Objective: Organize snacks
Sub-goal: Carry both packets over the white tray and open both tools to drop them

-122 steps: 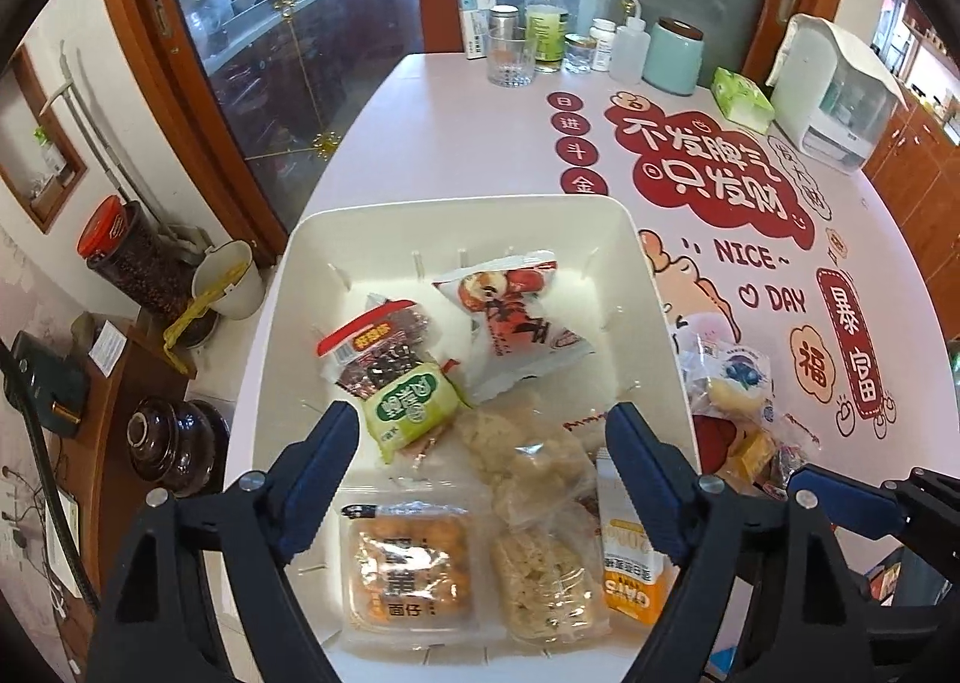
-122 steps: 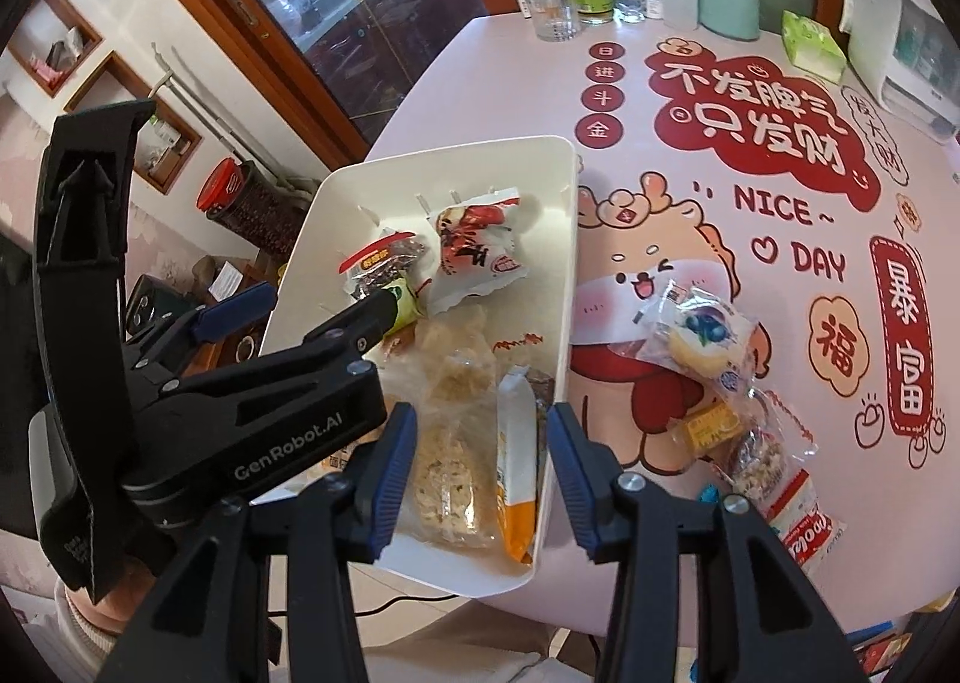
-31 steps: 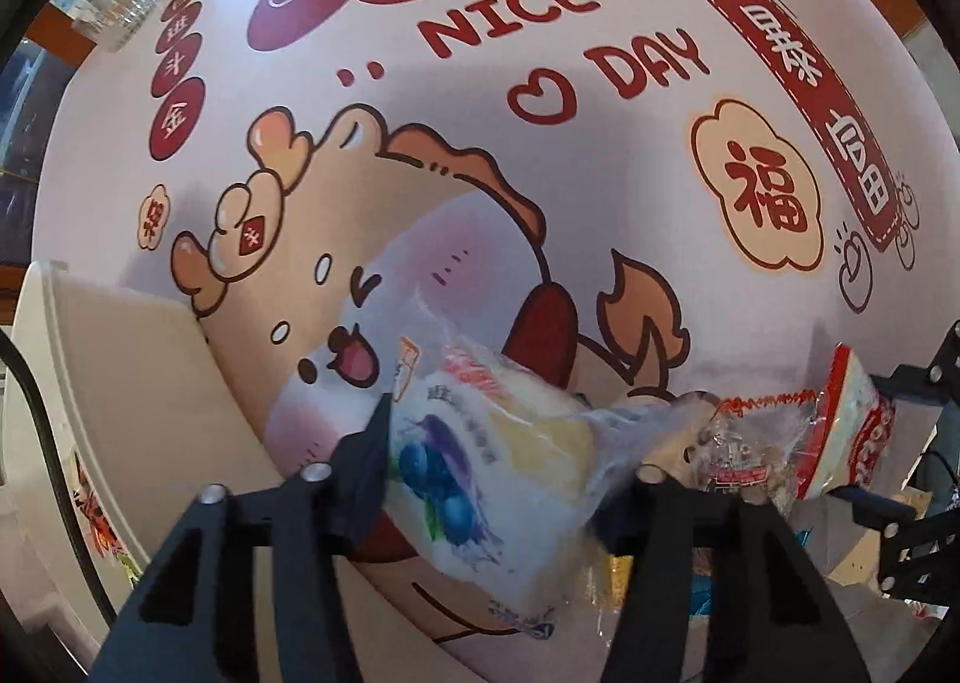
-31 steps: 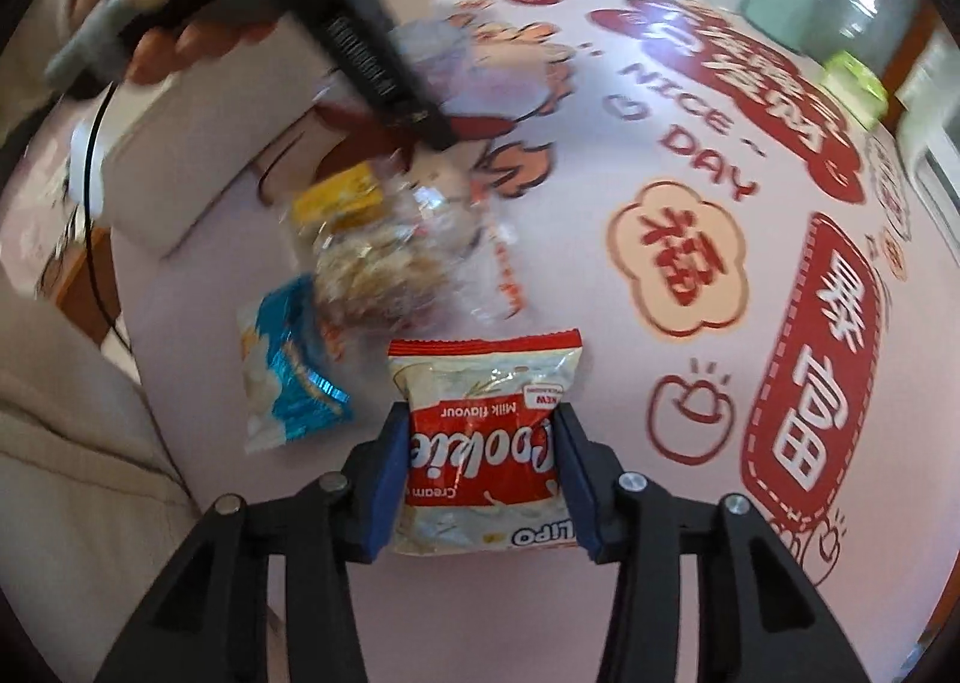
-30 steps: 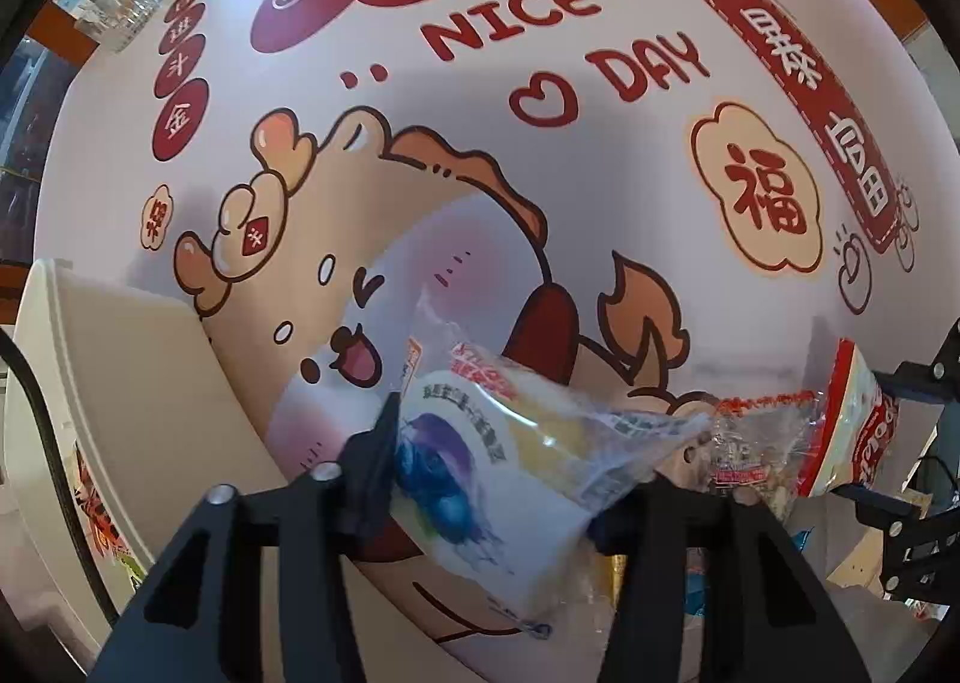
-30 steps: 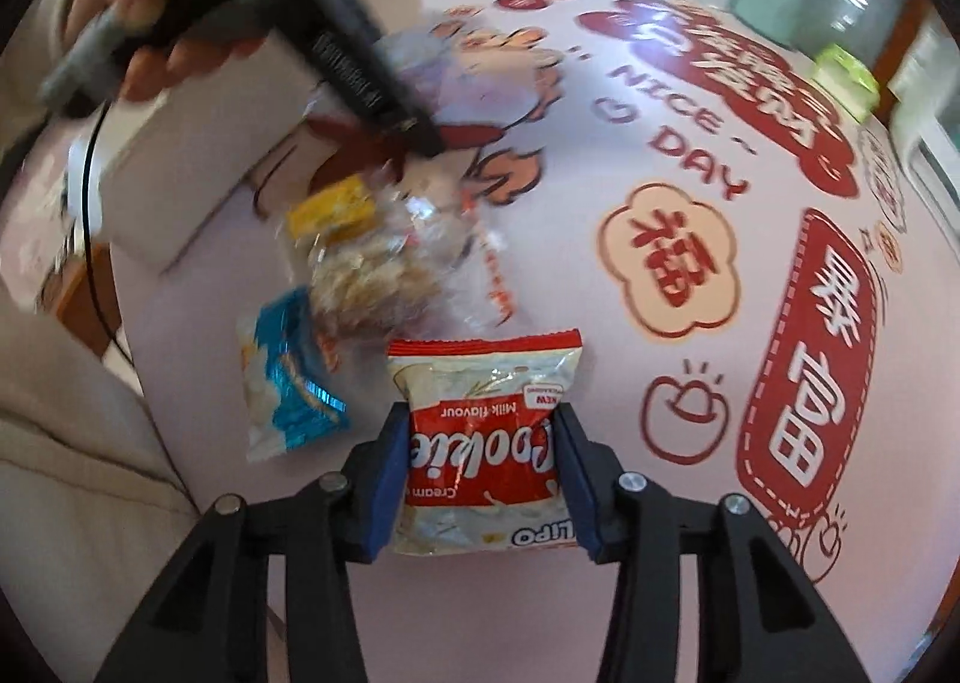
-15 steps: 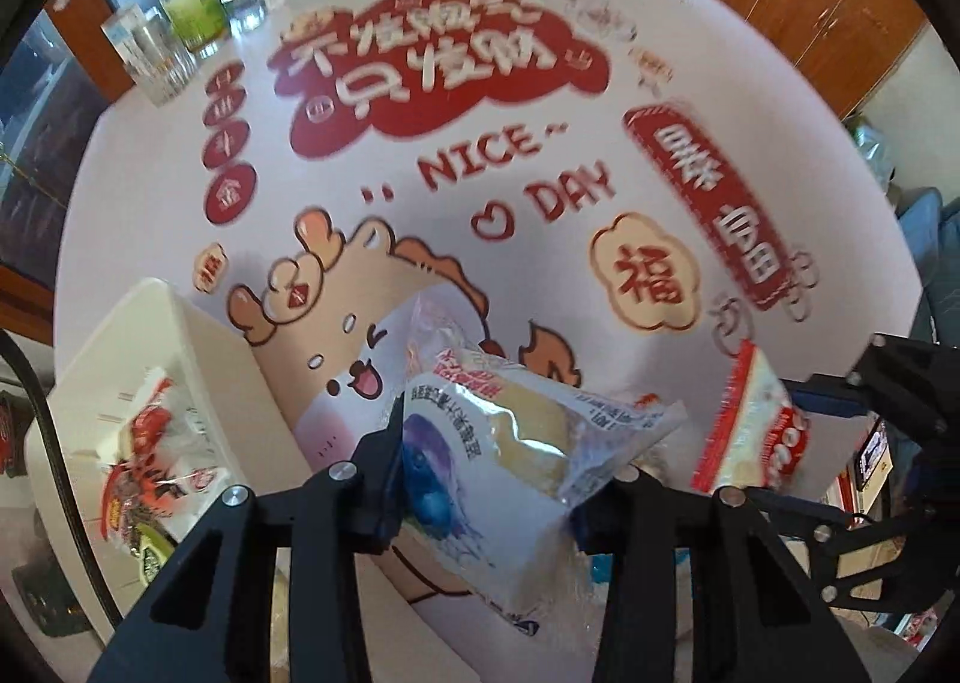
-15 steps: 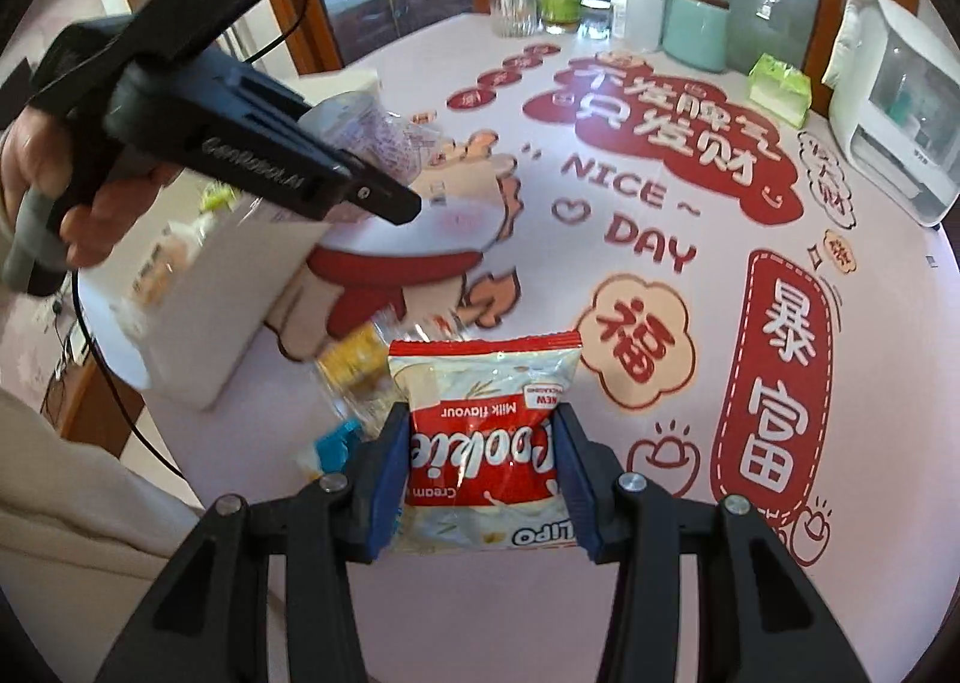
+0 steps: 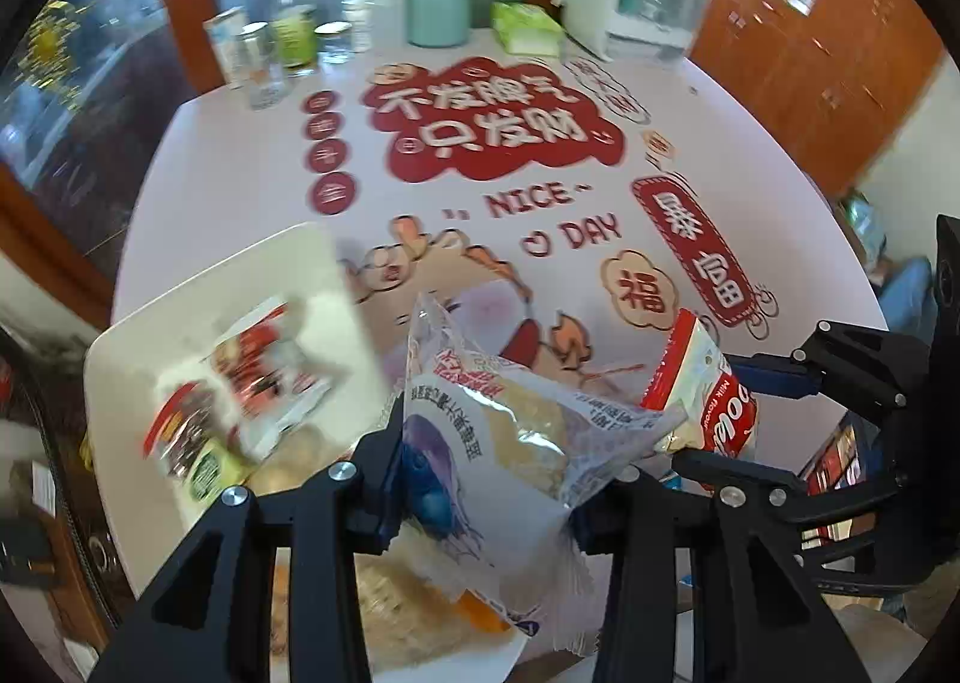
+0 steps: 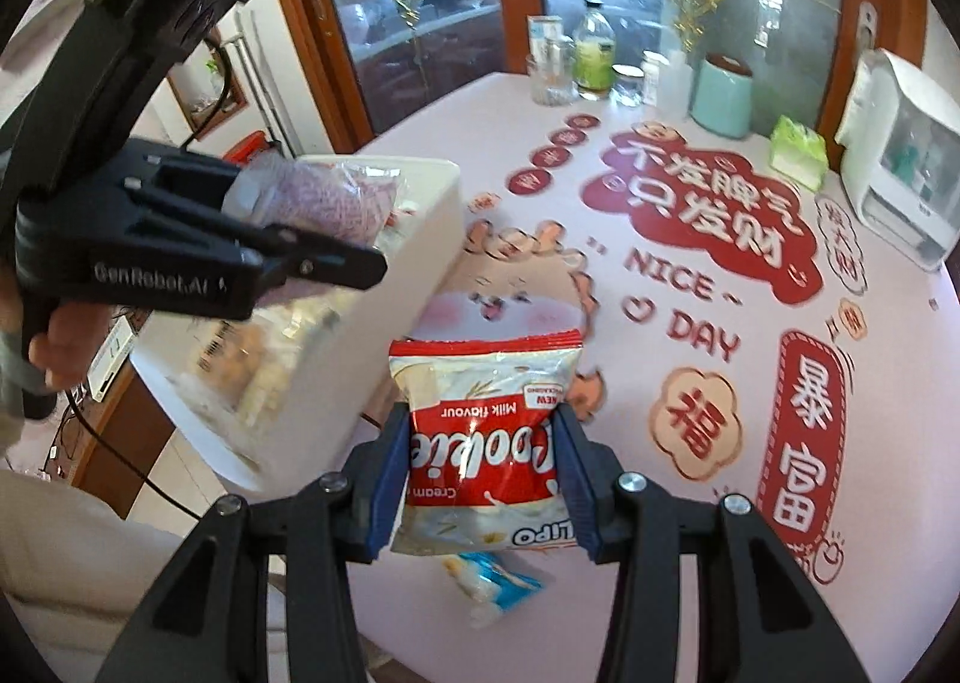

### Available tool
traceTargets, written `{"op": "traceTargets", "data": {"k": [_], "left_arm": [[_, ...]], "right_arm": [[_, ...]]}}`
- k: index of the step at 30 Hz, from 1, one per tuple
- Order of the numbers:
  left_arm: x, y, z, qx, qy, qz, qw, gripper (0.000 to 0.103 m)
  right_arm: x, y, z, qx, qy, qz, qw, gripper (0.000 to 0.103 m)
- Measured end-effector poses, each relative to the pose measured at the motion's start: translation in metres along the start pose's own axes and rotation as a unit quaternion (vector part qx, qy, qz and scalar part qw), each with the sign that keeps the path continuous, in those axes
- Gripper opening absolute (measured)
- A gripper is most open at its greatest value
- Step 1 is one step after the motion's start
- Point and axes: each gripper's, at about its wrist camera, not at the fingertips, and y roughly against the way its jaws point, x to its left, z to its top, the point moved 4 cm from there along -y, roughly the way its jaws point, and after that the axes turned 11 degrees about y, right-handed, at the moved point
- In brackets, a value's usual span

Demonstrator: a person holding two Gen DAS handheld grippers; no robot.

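Lifted clear of the table since a second ago, left gripper (image 9: 486, 479) clenched on clear blueberry cake packet (image 9: 516, 431) over blurred white plastic bin (image 9: 180, 323), right gripper (image 10: 477, 473) clamping red-and-white cookie bag (image 10: 480, 431), lower edge hidden.

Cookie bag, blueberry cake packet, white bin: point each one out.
cookie bag (image 10: 480, 437): right wrist view, red printed front.
blueberry cake packet (image 9: 516, 437): left wrist view, clear wrapper over the cake.
white bin (image 9: 324, 287): left wrist view, inner wall.

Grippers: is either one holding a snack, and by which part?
Left gripper: blueberry bread packet, held across its middle. Right gripper: red cookie packet, held by its side edges.
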Motion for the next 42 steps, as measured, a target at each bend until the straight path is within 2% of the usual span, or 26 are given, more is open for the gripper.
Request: {"op": "traceTargets", "data": {"k": [10,17,28,42], "left_arm": [[0.074,0.035,-0.027,-0.039,0.078,0.043,0.9953,0.040],[0.108,0.048,-0.042,-0.058,0.115,0.071,0.9892,0.040],[0.124,0.054,-0.060,-0.071,0.139,0.100,0.9828,0.041],[0.136,0.048,-0.063,-0.067,0.159,0.109,0.9790,0.044]], "right_arm": [[0.052,-0.006,0.044,-0.014,0.006,0.024,1.000,0.046],[0.072,-0.018,0.069,0.002,-0.007,0.013,1.000,0.047],[0.079,-0.031,0.105,0.014,-0.045,0.004,0.999,0.047],[0.092,-0.047,0.152,-0.010,-0.058,0.023,0.998,0.048]]}}
